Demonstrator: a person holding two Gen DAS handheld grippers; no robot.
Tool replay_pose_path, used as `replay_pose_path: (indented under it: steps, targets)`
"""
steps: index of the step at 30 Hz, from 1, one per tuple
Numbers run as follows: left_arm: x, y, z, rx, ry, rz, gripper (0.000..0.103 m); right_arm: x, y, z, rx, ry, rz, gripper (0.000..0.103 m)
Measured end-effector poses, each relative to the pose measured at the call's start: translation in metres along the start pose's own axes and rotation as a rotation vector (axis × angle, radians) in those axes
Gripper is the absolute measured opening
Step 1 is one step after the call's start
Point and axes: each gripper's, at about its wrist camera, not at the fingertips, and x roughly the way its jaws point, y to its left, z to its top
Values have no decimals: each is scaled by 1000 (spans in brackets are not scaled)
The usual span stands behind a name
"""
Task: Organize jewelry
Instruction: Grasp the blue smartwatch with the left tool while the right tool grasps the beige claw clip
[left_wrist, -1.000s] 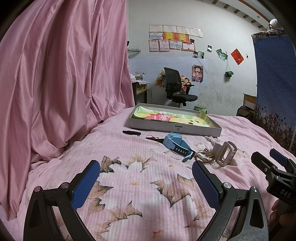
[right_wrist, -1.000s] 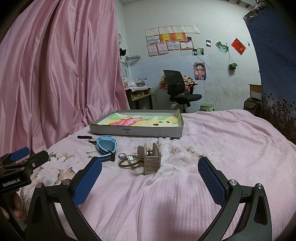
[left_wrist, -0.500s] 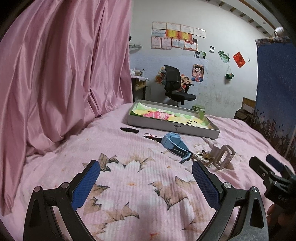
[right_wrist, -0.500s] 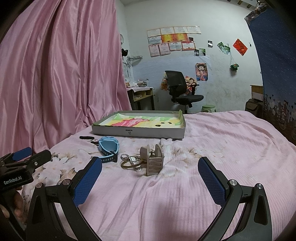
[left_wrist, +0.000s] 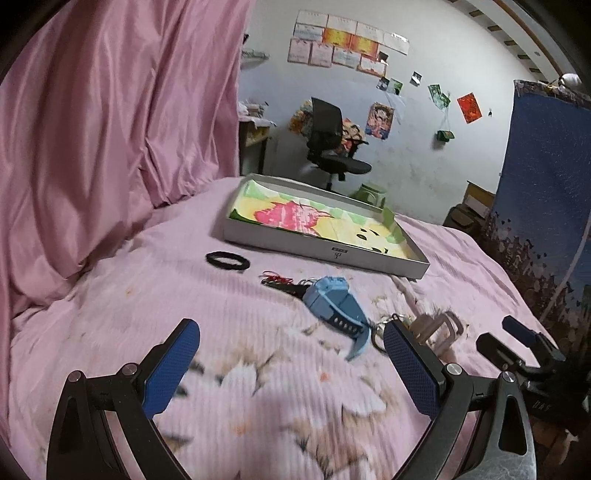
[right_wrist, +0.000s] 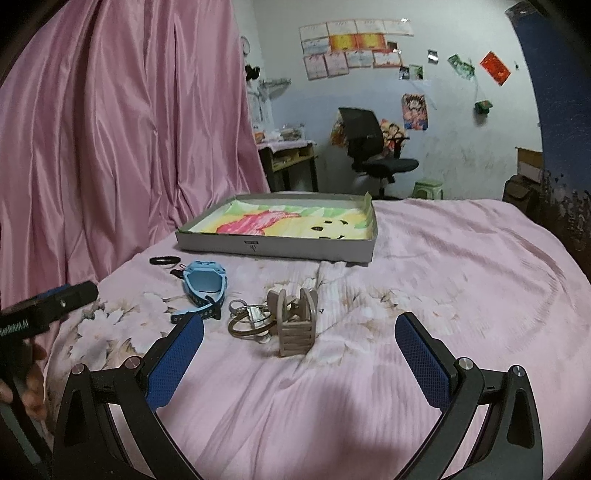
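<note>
- Left hand-held gripper (left_wrist: 291, 365) is hovering low over the bed (left_wrist: 258, 406), jaws spread wide, nothing between the pads.
- Right hand-held gripper (right_wrist: 299, 354) is likewise gaping wide and carrying nothing, hanging just short of the clip (right_wrist: 295, 321).
- Jewelry is lying loose on the bedspread in a rough row: hair tie (left_wrist: 227, 260) farthest left, red string (left_wrist: 275, 278), blue watch (left_wrist: 334, 304), rings (right_wrist: 249, 319) touching the clip.
- Box (right_wrist: 277, 236) is sitting open behind the items, lined with a drawing; judging by the task, it is waiting as the place to gather them.
- Nothing seems to be in the box yet; sorting looks barely begun.
- The open jaws are facing the row, probably readying first picks: left nearest the watch, right nearest the clip and rings.
</note>
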Motion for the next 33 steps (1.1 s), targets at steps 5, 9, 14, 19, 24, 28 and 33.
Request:
replay_pose_path:
  steps: [5, 9, 14, 19, 24, 28, 33]
  targets:
    - [33, 3, 14, 11, 64, -55, 100, 21, -3, 9, -36, 30, 29, 102]
    - [56, 0, 17, 33, 108, -101, 98, 38, -7, 13, -29, 53, 55, 95]
    - [78, -4, 16, 16, 160, -176, 79, 55, -12, 12, 2, 92, 81, 73]
    - [98, 0, 18, -26, 208, -226, 67, 66, -14, 9, 21, 121, 103, 60]
    - [113, 0, 20, -72, 239, -274, 59, 75, -16, 6, 35, 145, 127, 54]
    - [124, -4, 19, -73, 271, -293, 58, 83, -16, 4, 45, 167, 141, 45]
    - [132, -6, 16, -68, 310, -295, 57, 87, -14, 2, 41, 188, 146, 43]
